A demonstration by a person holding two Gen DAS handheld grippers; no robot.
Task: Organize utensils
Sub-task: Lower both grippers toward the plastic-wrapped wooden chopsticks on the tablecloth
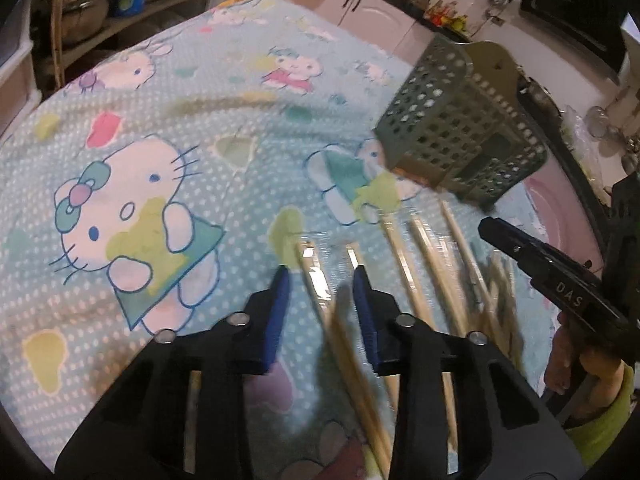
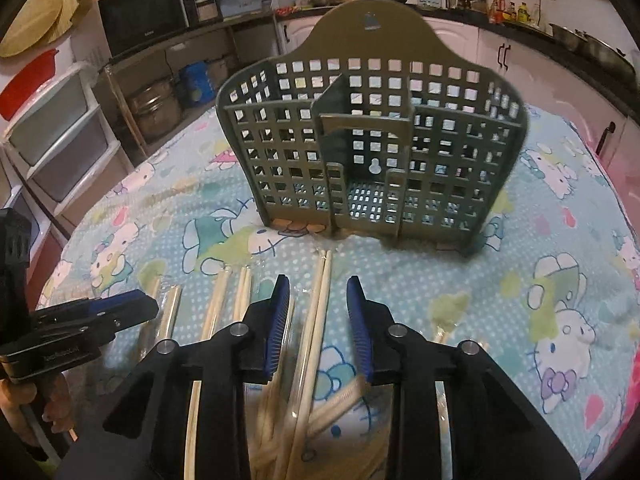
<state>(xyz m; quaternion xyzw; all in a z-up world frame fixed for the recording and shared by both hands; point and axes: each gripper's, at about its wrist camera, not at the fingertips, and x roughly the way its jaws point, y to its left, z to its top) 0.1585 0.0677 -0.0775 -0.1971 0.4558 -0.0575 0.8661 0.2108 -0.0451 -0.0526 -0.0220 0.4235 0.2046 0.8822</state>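
- A kitchen with pale cabinets surrounds a table (image 2: 560, 208) covered in a cartoon-cat cloth; a green perforated caddy (image 2: 372, 148) stands upright on it.
- Wrapped chopsticks (image 2: 320, 304) lie loose just in front of the caddy, fanned and partly overlapping.
- The right gripper (image 2: 318, 308) straddles one pair, jaws apart, not visibly pressing.
- The left gripper (image 1: 320, 288), further to the caddy's left, also has its jaws apart around a chopstick (image 1: 316, 276).
- Risk: slick wrappers could slip as the jaws close, or they might catch two overlapping pairs.
- Both grippers work close together and could collide.
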